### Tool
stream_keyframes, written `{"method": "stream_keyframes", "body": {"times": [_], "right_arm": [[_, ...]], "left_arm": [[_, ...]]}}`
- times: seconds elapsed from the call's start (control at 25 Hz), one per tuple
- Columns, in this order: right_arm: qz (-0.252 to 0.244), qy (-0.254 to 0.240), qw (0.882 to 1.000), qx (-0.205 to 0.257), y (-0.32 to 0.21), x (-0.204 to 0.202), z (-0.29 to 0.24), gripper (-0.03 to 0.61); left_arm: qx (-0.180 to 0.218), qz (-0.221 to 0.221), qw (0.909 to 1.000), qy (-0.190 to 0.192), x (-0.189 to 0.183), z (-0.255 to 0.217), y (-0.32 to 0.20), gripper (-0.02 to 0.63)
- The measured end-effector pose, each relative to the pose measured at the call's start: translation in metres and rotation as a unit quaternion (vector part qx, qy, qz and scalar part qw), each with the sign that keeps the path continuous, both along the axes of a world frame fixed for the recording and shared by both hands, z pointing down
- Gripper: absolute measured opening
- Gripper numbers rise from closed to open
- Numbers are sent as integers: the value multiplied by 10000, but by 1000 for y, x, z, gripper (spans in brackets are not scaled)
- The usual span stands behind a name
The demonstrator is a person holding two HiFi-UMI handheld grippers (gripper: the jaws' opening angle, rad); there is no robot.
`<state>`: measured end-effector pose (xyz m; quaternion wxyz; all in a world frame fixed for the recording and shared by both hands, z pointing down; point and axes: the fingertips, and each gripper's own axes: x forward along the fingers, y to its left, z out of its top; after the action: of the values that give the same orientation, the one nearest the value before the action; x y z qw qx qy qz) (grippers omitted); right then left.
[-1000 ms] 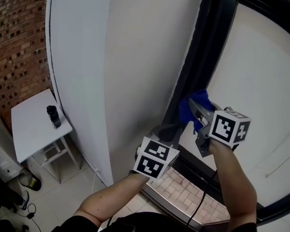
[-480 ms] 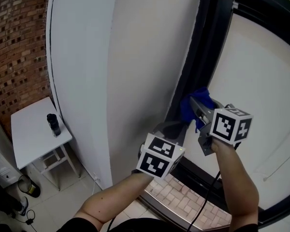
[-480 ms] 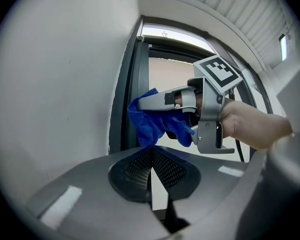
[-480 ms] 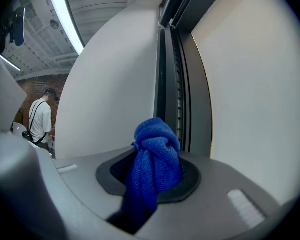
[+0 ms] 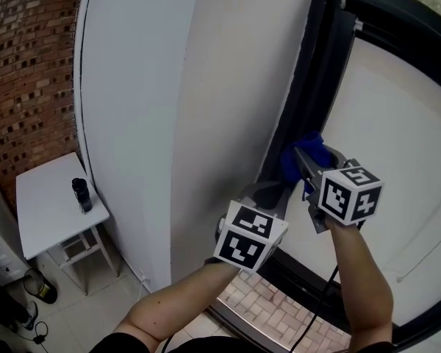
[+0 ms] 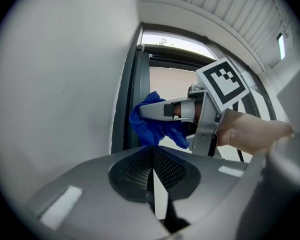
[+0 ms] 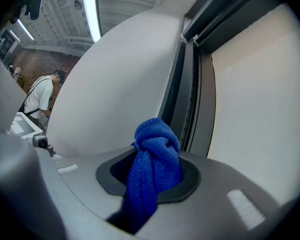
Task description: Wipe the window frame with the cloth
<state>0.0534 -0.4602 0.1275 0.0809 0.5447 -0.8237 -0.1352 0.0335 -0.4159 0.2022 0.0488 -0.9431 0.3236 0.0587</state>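
The dark window frame (image 5: 309, 87) runs up between a white wall and a pale pane. My right gripper (image 5: 303, 162) is shut on a bunched blue cloth (image 5: 295, 162), and the cloth presses against the frame's upright. In the right gripper view the cloth (image 7: 157, 164) bulges out of the right gripper (image 7: 151, 176), just in front of the frame (image 7: 190, 94). My left gripper (image 5: 270, 194) is shut with nothing in it, just below and left of the cloth. The left gripper view shows the left gripper (image 6: 152, 166) under the cloth (image 6: 151, 125), near the frame (image 6: 132, 99).
A white wall panel (image 5: 169, 109) stands left of the frame. Low at the left, by a brick wall (image 5: 22, 65), is a small white table (image 5: 48, 201) with a black bottle (image 5: 81, 195). Brick paving (image 5: 272, 304) lies below. A person (image 7: 40, 96) stands far off.
My right gripper has slid the cloth a little way up the frame's upright. The left gripper has risen with it and stays shut.
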Motion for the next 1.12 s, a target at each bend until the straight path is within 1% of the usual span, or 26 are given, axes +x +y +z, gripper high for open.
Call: {"method": "stream_keyframes", "body": {"times": [0.16,0.24,0.32,0.4,0.6,0.84,1.12], "right_arm": [[132,417,9983,380,1,2,-16,100],[300,895,9930,717,0,3,-25,100],[411,1389,9846,979,-1,3,-29,100],[413,1573,9808,1072,-1,0,-31,100],[333,1636,9783,1224,-1,0,-41,100],[277,1529,9794,1289,1,-2,-54,100],[243,1285,9816,1393,4,-1,-87,100]], "left_arm": [[0,23,10000,-11,2,-3,-1,-6],[-9,118,9999,30,6,-6,-1,-6],[18,208,9998,73,10,-9,2,-6],[52,242,9997,64,11,-11,6,-6],[89,231,9997,73,14,-19,6,-6],[157,131,9997,93,14,-31,-1,-6],[298,-89,9990,328,4,-66,-13,-6]]}}
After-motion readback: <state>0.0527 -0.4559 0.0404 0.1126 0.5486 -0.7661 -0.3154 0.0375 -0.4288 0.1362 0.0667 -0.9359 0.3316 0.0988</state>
